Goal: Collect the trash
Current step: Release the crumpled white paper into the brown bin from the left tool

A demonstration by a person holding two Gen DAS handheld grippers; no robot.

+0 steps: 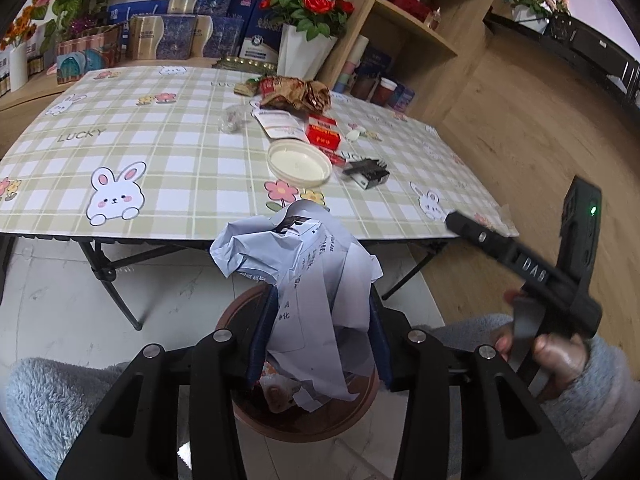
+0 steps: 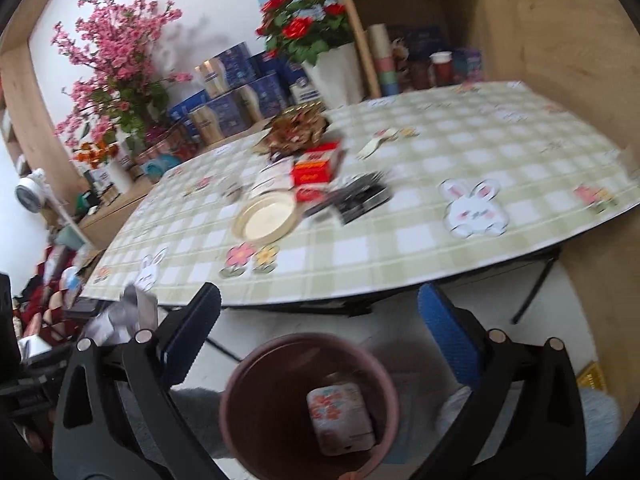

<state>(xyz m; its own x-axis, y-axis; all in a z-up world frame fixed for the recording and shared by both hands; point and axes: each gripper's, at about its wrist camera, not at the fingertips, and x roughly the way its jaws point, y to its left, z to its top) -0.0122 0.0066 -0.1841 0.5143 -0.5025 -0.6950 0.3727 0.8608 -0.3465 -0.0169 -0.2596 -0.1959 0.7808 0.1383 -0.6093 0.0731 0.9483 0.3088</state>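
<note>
My left gripper (image 1: 320, 320) is shut on a crumpled white paper sheet (image 1: 308, 264) and holds it right above a round brown bin (image 1: 352, 420) on the floor. My right gripper (image 2: 320, 316) is open and empty, above the same bin (image 2: 248, 392), which holds a small flowered packet (image 2: 340, 416). On the checked table (image 1: 160, 152) lie a round plastic lid (image 1: 300, 160), red cigarette packs (image 1: 324, 132), a black pack (image 1: 366, 172), a white pouch (image 1: 280, 122), clear wrap (image 1: 232, 120) and a brown crumpled wrapper (image 1: 300, 94). The right gripper also shows in the left wrist view (image 1: 520, 264).
Flower pots (image 1: 308, 20), stacked gift boxes (image 1: 180, 32) and a wooden shelf (image 1: 408, 20) stand behind the table. The table has folding black legs (image 1: 108, 276). The floor is white tile near the bin and wood to the right.
</note>
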